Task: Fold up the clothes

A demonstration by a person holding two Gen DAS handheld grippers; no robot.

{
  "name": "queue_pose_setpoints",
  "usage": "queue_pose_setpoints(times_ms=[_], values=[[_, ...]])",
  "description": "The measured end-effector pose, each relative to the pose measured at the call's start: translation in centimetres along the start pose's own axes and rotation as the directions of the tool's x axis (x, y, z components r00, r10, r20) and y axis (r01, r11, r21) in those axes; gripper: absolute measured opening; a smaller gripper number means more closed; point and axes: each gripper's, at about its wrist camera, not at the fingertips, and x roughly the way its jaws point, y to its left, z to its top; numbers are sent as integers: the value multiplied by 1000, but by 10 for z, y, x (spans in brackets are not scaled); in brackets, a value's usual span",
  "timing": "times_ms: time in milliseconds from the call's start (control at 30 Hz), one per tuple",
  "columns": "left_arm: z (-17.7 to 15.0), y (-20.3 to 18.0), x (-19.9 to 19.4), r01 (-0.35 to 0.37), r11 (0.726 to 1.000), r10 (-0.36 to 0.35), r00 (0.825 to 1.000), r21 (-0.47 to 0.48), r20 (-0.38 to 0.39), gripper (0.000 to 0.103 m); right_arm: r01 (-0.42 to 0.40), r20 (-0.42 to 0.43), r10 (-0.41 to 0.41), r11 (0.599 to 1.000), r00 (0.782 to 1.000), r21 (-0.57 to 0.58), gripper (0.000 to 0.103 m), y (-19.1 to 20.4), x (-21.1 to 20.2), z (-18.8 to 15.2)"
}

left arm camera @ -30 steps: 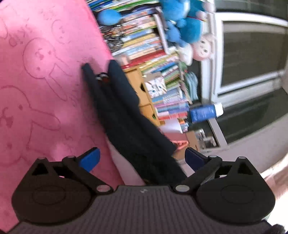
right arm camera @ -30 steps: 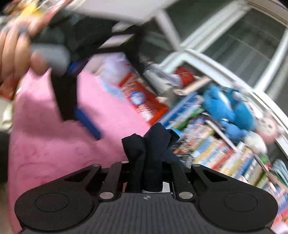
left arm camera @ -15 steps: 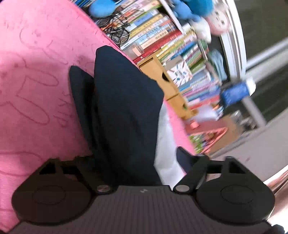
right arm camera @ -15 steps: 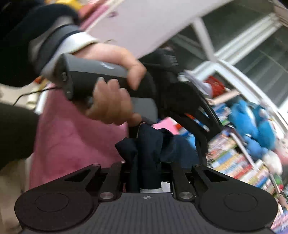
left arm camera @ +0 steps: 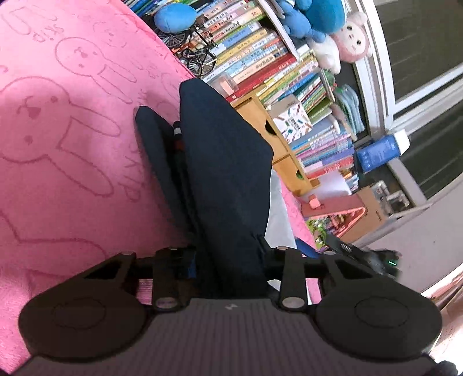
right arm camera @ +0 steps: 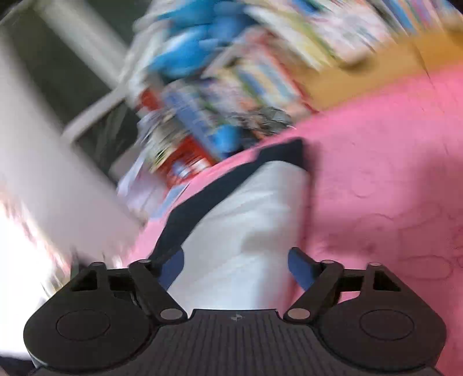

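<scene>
In the left wrist view we see our left gripper [left arm camera: 228, 257] with its fingers drawn in on a thick fold of the dark navy garment [left arm camera: 222, 162] — the cloth fills the gap between them and rises away from the camera in two ridges, a broad one and a narrower one beside it on the left, with a small white-and-red tag showing in the crease. A strip of white fabric [left arm camera: 275, 208] peeks out along the garment's right edge. Under it all lies the pink blanket [left arm camera: 66, 138], printed with rabbit outlines, covering the worktop. Beyond the blanket's edge stand rows of books [left arm camera: 260, 60], a small bicycle model [left arm camera: 196, 57], blue and pink plush toys [left arm camera: 324, 11] and a wooden drawer box [left arm camera: 260, 115] by the window. The right wrist view is heavily blurred, yet we can make out our right gripper [right arm camera: 235, 266] with its blue-tipped fingers [right arm camera: 298, 260] spread apart, holding nothing — between and ahead of them the garment [right arm camera: 254, 208] lies on the pink blanket [right arm camera: 376, 173], showing a white panel bordered by a navy edge.
</scene>
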Motion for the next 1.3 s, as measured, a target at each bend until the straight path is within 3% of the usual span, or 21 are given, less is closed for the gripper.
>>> queue_pose_setpoints(times_ms=[100,200,300,367,400,433,533,700,867,1033,1200,1300], values=[[1,3,1,17,1000,-17,1000,-22,13,30,29,-35,-28,1000,999,12,72,-21,27,12],[1,5,2,26,999,-25,999,-34,21,29,-18,-74,15,999,997,-35,70,-24,55,7],[0,5,2,25,999,-24,999,-33,34,27,-63,-51,60,996,997,-67,72,-18,65,8],[-2,6,0,20,999,-17,998,-44,60,25,-80,-19,79,996,997,-44,63,-14,61,10],[-4,4,-2,9,999,-6,996,-41,85,23,-89,-3,89,996,996,-32,51,-12,59,11],[-7,-2,-5,-14,1000,15,994,-12,111,22,-98,13,98,995,995,-21,38,-10,56,12],[-8,-22,-13,-69,994,54,985,89,162,22,-125,62,124,992,990,12,27,-4,50,15],[7,-42,-35,-61,985,25,975,160,220,22,-176,138,168,983,976,50,24,16,36,25],[52,-76,-47,-111,955,43,969,276,242,22,-149,177,144,989,974,18,24,64,36,70],[84,-63,-17,-253,922,192,956,293,221,22,-49,139,41,997,989,56,24,65,86,105],[89,-20,22,-405,870,373,914,281,161,24,55,56,-59,996,997,73,24,20,154,94],[83,-12,18,-405,858,371,914,316,165,32,85,54,-92,990,994,113,29,-3,176,81]])
